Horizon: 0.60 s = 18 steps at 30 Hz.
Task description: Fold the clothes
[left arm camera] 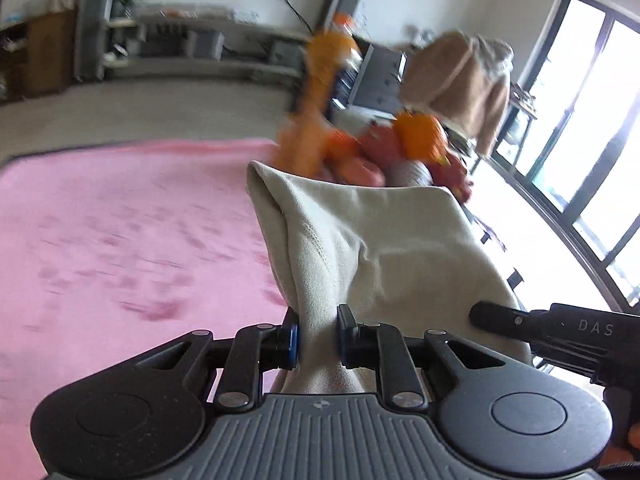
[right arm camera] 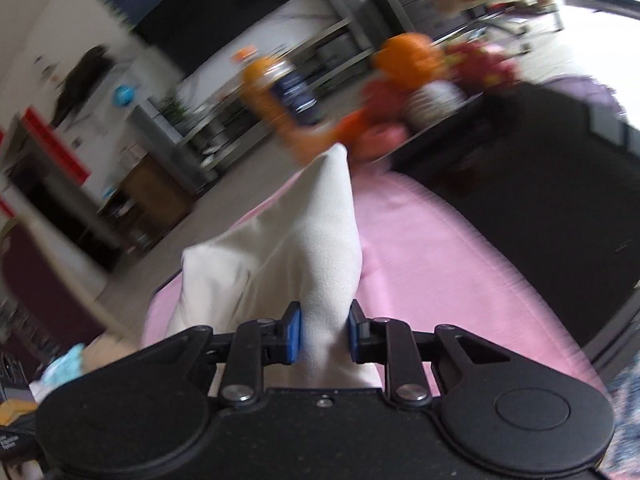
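Note:
A cream-coloured garment (left arm camera: 360, 248) hangs lifted above a pink blanket (left arm camera: 120, 232). My left gripper (left arm camera: 318, 340) is shut on a bunched part of it, the blue pads pressing the cloth from both sides. In the right wrist view the same cream garment (right arm camera: 304, 248) rises in a folded ridge over the pink blanket (right arm camera: 440, 264), and my right gripper (right arm camera: 325, 336) is shut on its near end. The black body of the right gripper (left arm camera: 560, 332) shows at the right edge of the left wrist view, close beside the cloth.
Orange and red soft toys (left arm camera: 400, 140) and an orange bottle (right arm camera: 280, 92) stand at the blanket's far edge. A tan jacket (left arm camera: 460, 80) hangs beyond them. A dark surface (right arm camera: 540, 200) lies right of the blanket. Shelving (left arm camera: 180, 48) lines the far wall, and large windows (left arm camera: 580, 120) fill the right.

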Each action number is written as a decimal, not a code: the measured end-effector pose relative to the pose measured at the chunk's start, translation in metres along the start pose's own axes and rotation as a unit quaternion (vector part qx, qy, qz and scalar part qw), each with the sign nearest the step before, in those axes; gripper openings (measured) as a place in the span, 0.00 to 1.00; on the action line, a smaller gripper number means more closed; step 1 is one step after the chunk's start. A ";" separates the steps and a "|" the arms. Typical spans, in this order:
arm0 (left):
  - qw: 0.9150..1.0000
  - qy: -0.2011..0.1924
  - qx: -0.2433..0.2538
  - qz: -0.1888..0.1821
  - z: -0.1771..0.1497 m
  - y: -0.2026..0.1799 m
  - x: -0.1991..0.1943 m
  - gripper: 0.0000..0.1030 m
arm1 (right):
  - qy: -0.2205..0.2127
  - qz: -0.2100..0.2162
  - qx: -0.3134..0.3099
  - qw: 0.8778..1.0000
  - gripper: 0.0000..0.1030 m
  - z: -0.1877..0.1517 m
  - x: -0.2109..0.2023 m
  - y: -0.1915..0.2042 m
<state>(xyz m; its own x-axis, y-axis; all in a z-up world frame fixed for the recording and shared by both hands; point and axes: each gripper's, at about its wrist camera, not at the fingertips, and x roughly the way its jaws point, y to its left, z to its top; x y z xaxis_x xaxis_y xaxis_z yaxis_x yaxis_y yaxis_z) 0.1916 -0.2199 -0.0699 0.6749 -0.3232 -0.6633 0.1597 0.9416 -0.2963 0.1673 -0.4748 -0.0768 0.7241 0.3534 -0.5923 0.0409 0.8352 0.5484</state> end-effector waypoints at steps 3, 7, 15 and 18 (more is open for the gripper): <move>1.000 0.018 0.003 0.001 0.002 -0.025 0.044 0.16 | -0.014 -0.024 0.012 1.000 0.22 0.010 0.015 -0.032; 0.999 0.033 0.014 0.012 0.002 -0.044 0.092 0.17 | -0.028 -0.024 0.050 0.998 0.22 0.021 0.043 -0.072; 0.996 0.060 0.014 0.060 0.004 -0.041 0.141 0.30 | -0.020 -0.093 0.115 0.989 0.43 0.025 0.078 -0.116; 0.998 0.042 0.019 0.046 -0.001 -0.037 0.113 0.34 | -0.044 -0.088 0.108 0.989 0.49 0.020 0.060 -0.111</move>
<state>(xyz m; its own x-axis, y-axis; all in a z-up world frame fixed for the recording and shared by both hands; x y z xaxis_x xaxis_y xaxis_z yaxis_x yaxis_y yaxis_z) 0.2619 -0.2910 -0.1348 0.6261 -0.2406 -0.7417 0.1276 0.9700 -0.2069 0.2200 -0.5553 -0.1612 0.7492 0.1647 -0.6415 0.3110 0.7677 0.5603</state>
